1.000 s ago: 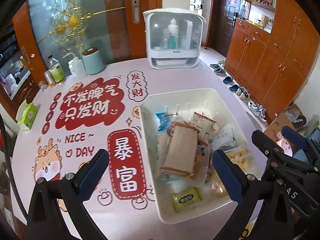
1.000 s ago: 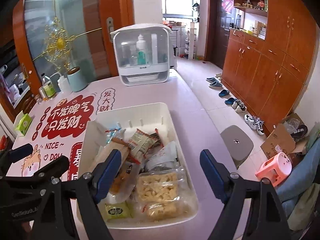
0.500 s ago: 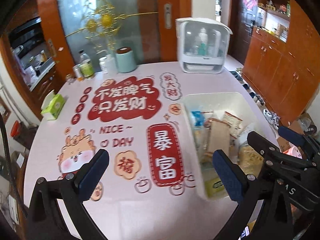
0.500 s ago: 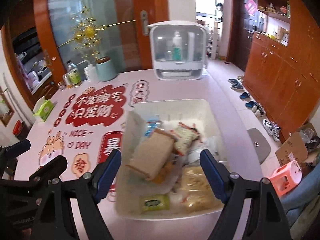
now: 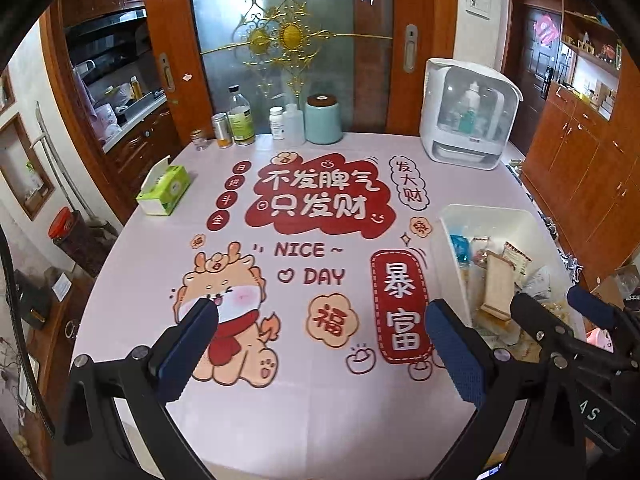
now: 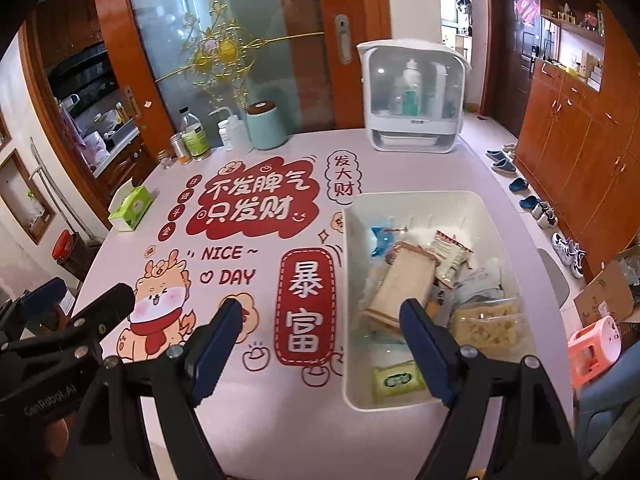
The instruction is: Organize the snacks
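Snacks [image 6: 432, 280] piled in bin [image 6: 496, 216]; left gripper [image 5: 320, 344] and right gripper [image 6: 320, 344] both agape, empty. Stage unclear—possibly sorted already.

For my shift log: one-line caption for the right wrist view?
Open right gripper above the printed tablecloth, beside the white bin of packaged snacks.

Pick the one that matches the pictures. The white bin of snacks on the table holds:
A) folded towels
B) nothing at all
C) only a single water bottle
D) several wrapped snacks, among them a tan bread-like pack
D: the white bin holds a jumble of wrapped snacks, with a tan bread-like pack lying on top and a small green packet near its front end.
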